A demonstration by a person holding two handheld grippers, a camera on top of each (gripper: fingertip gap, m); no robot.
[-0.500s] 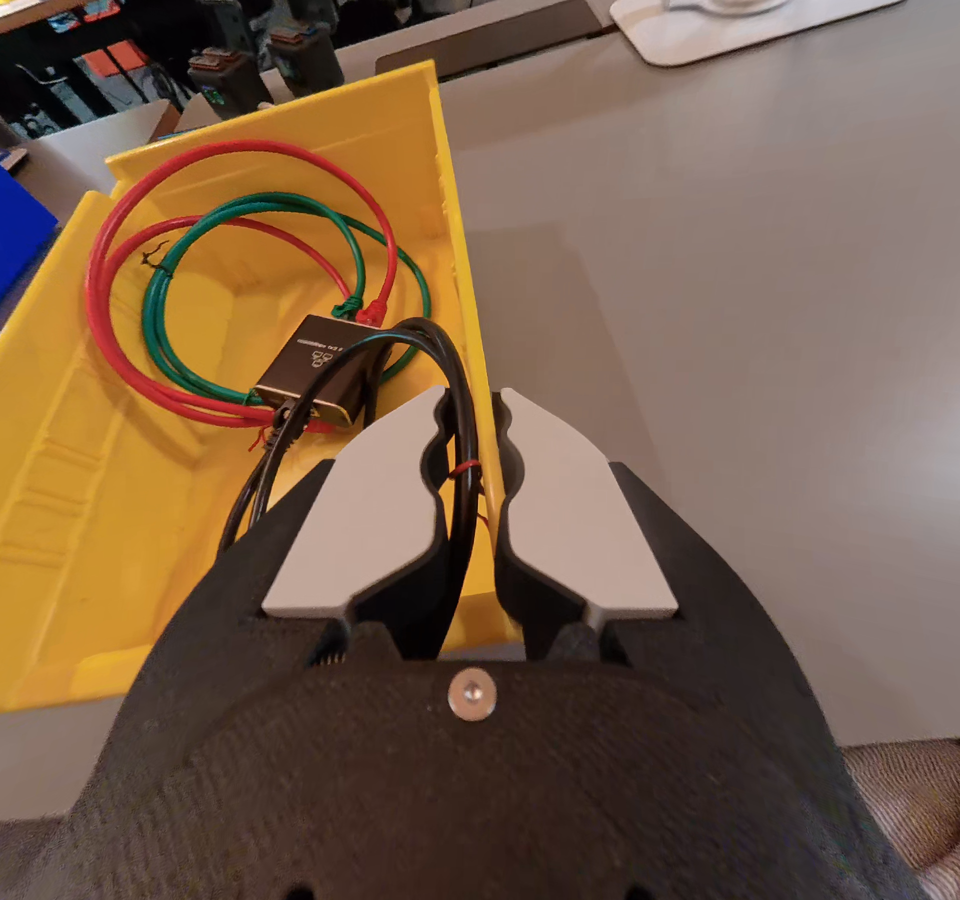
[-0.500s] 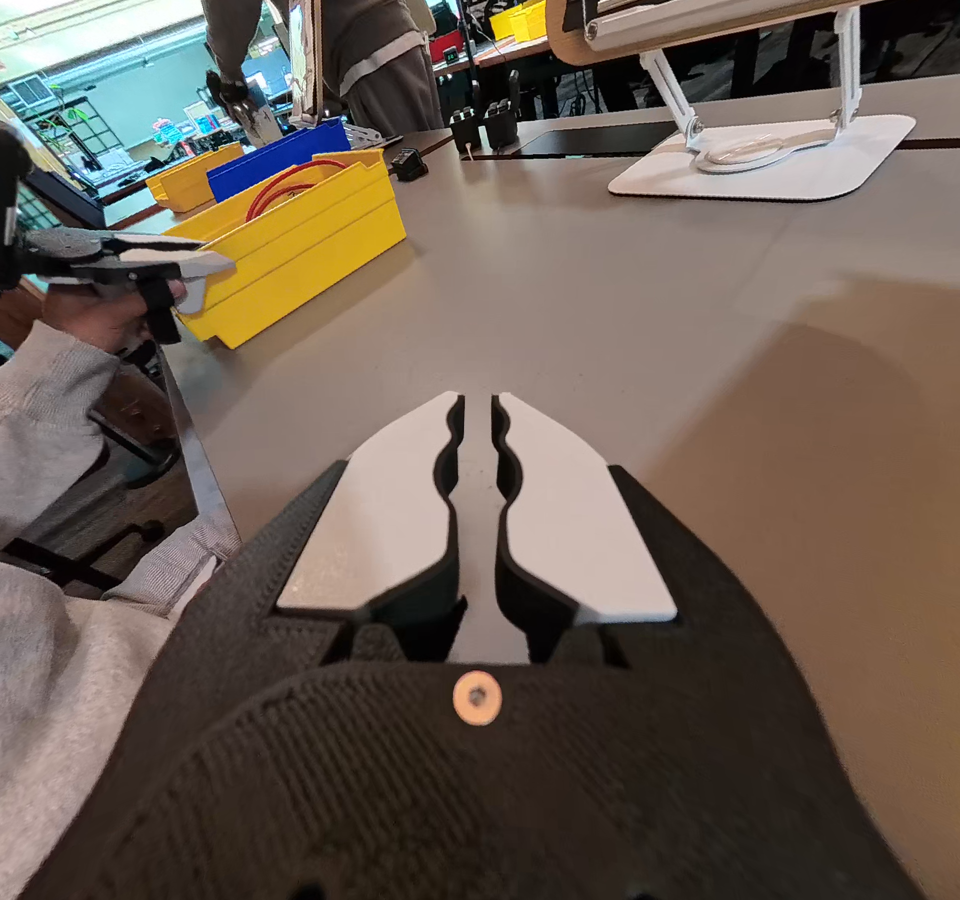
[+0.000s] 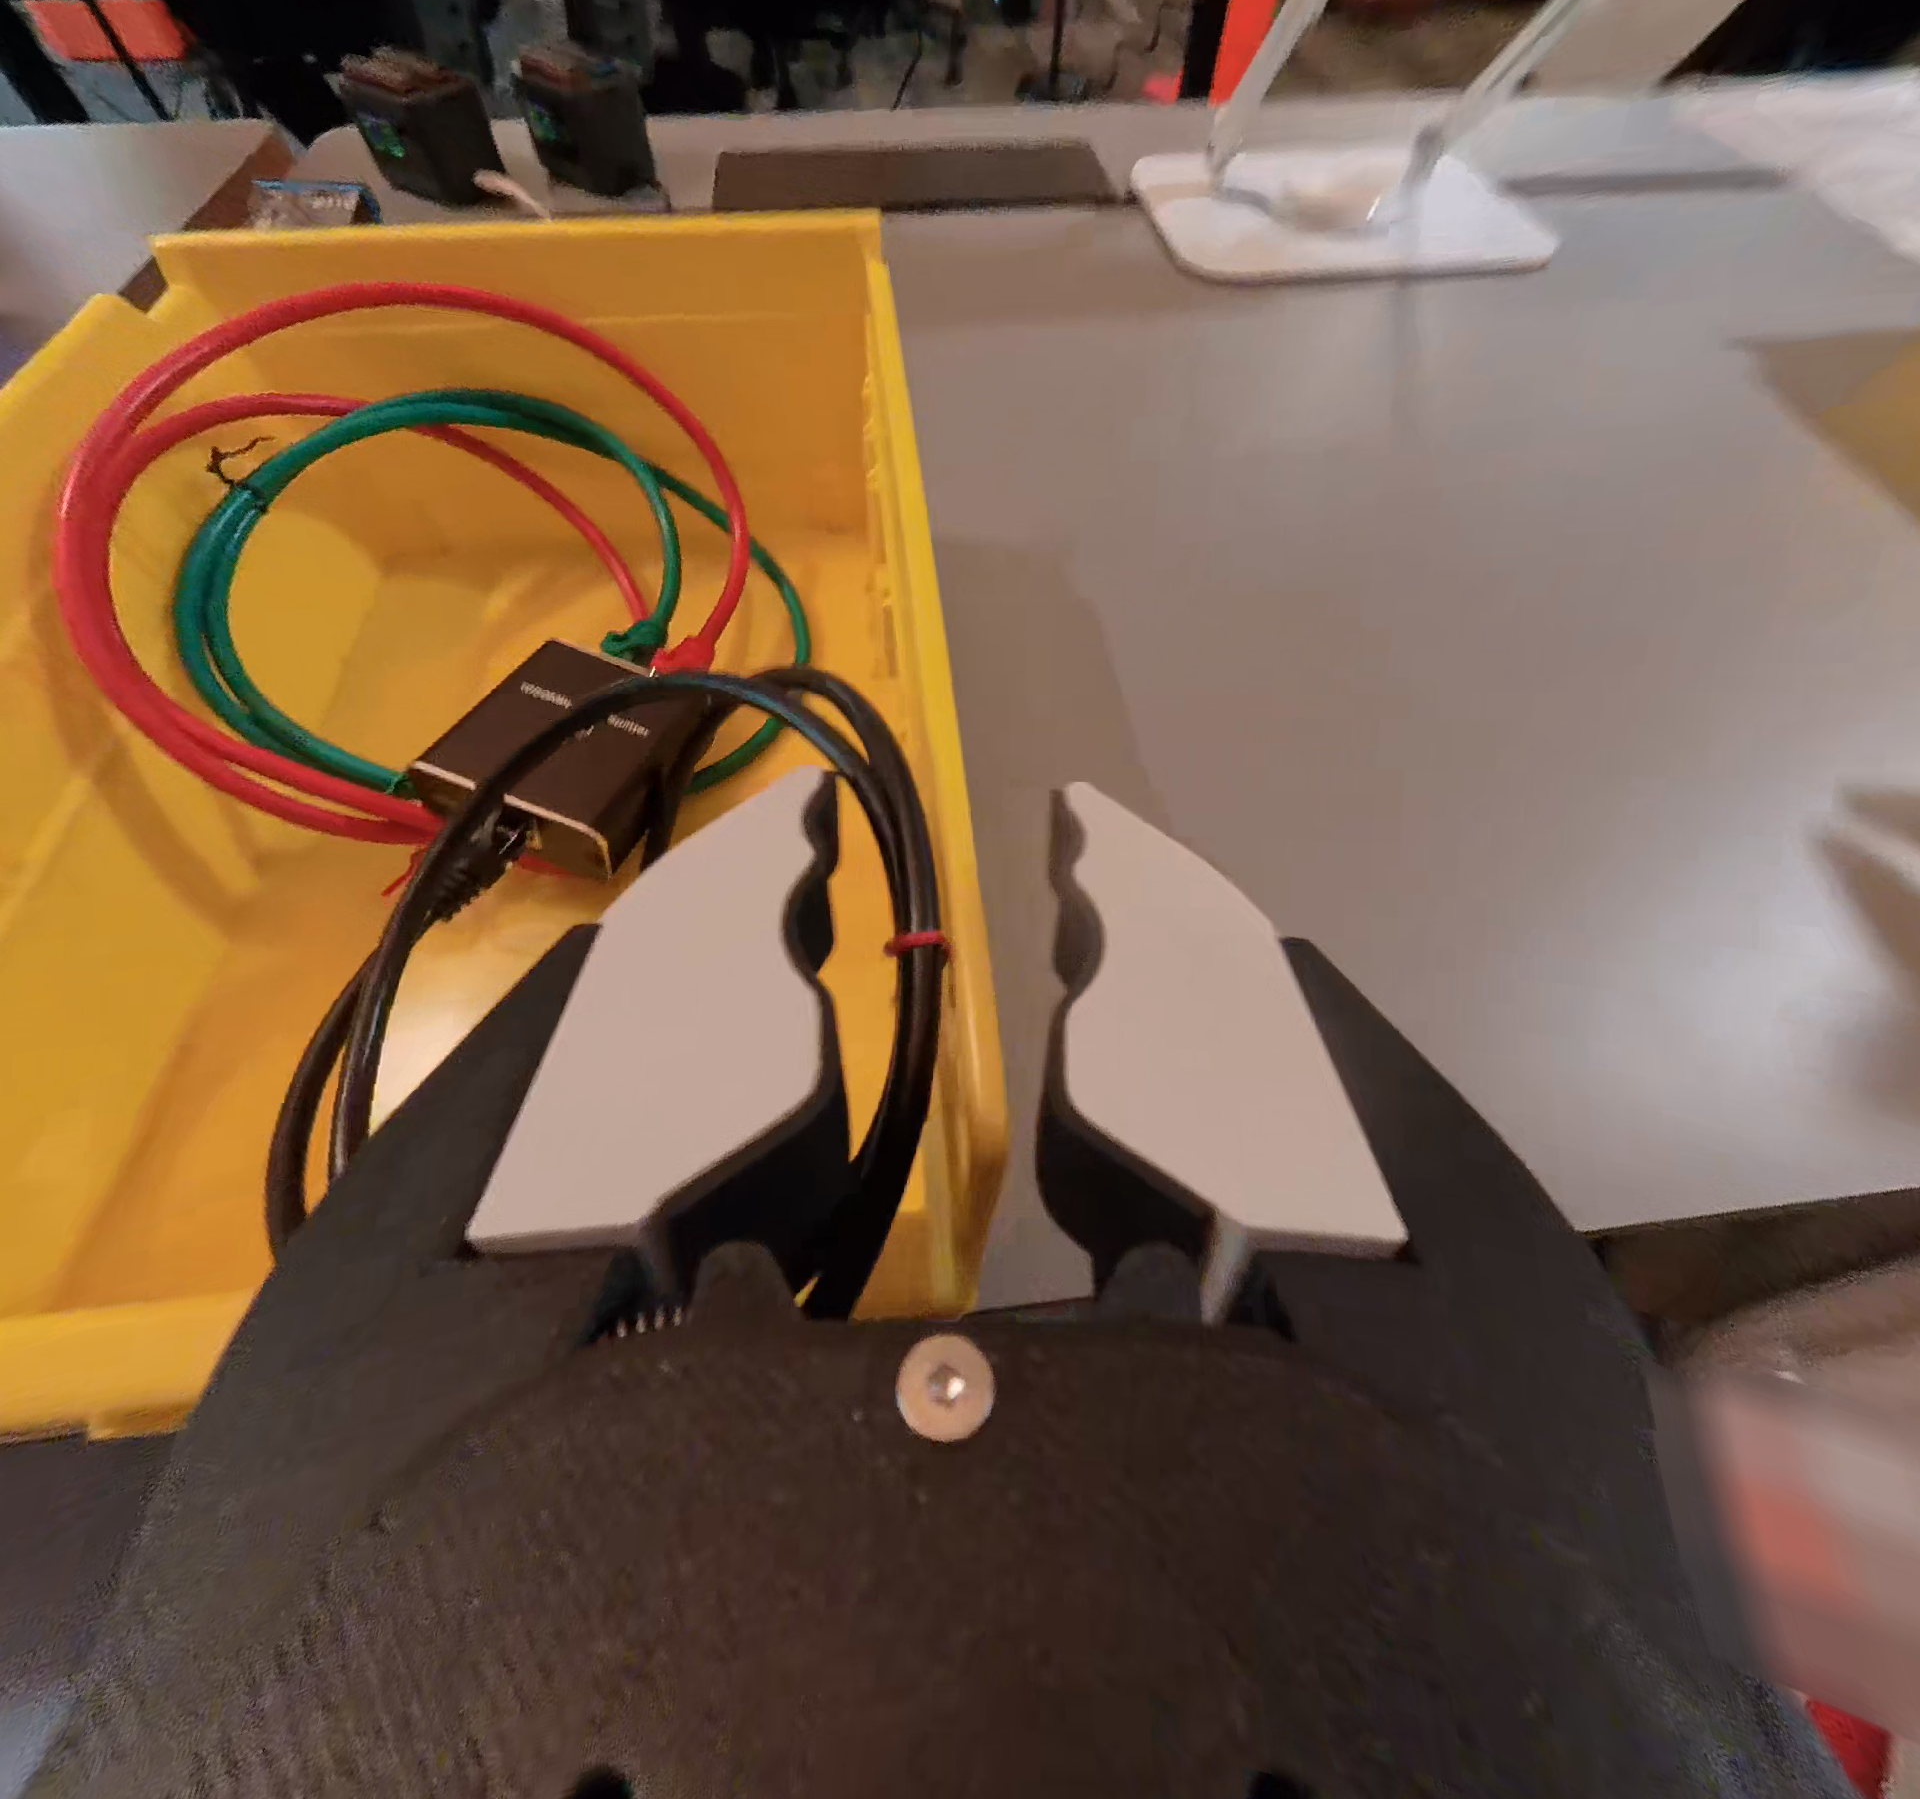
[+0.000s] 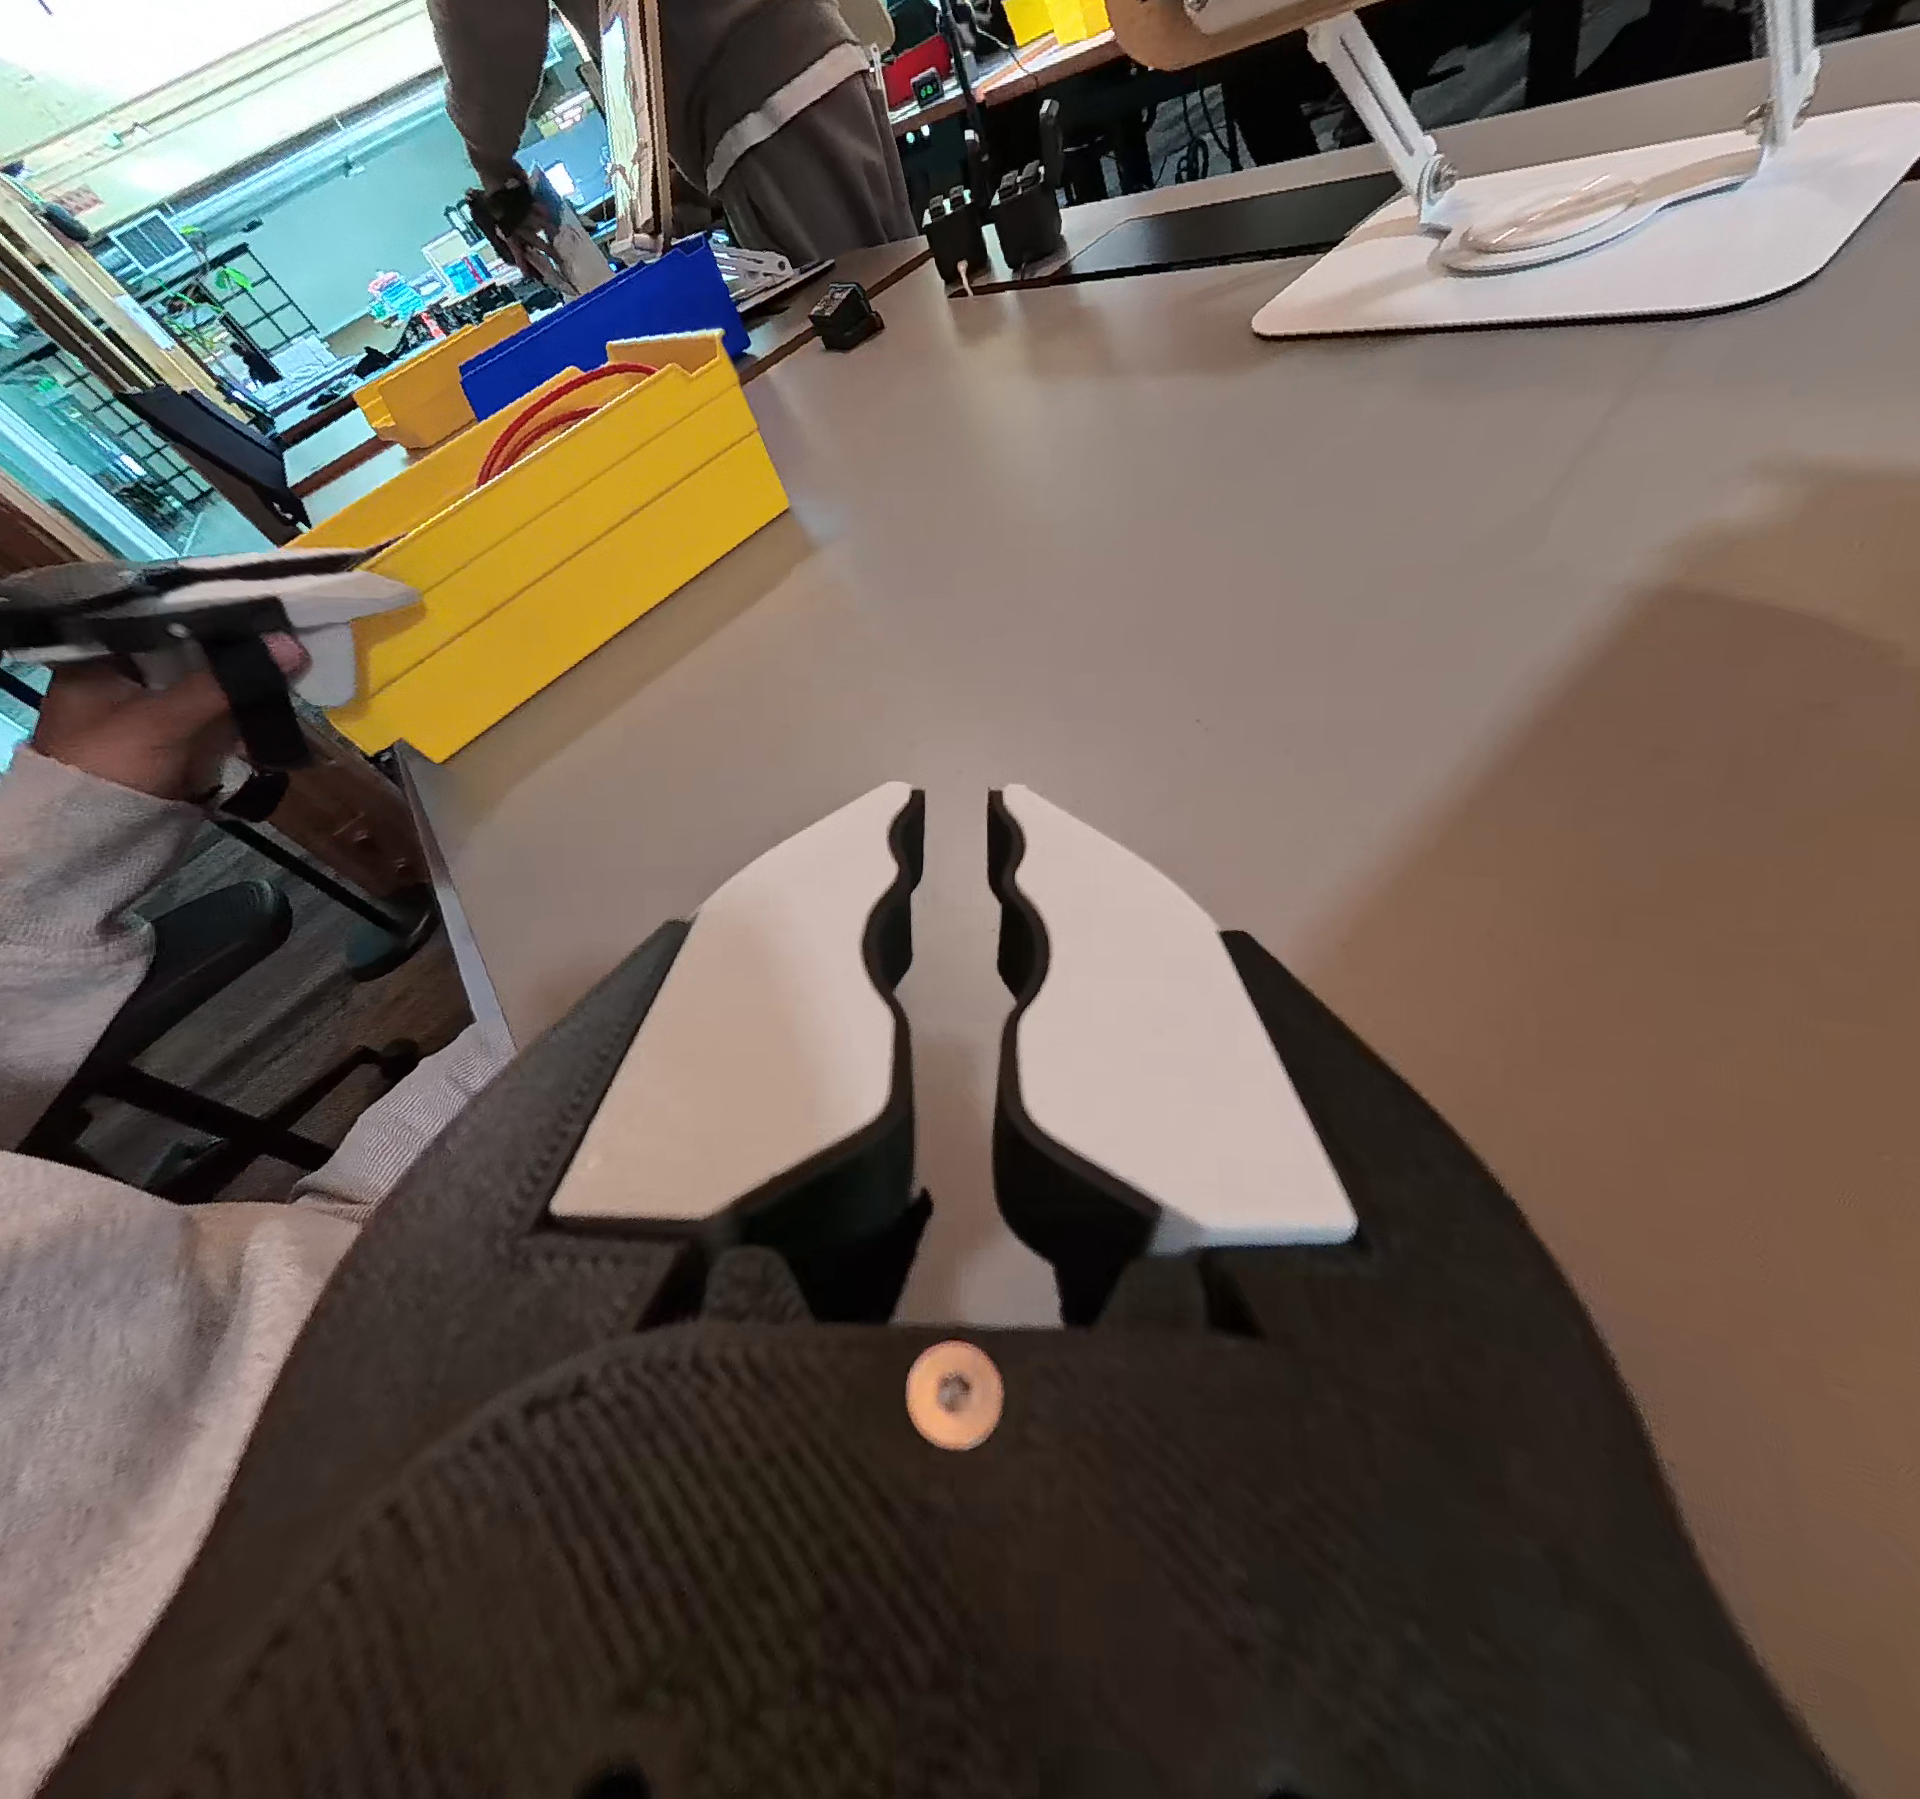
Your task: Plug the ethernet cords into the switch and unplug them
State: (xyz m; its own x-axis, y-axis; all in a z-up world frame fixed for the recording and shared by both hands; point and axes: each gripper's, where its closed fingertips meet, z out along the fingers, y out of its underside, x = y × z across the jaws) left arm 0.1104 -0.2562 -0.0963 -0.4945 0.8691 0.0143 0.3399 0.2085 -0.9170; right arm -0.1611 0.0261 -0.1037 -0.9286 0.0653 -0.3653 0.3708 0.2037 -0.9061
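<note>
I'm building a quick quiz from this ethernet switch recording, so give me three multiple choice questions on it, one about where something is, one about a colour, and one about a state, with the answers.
1. Where does the switch lie?
A. inside the yellow bin
B. on the bare grey table
C. on the white stand base

2. Which colours are the two cords plugged side by side into the switch's far end?
A. blue and white
B. green and red
C. black and yellow

3. How do the left tongs stand?
A. clamped on the switch
C. shut on a red cord
B. open, holding nothing

Answers: 1 A, the switch rests on the bin's floor among the cable loops. 2 B, the green cord and the red cord enter that end together. 3 B, a wide gap shows between the fingers, with the black cord below them.
</note>
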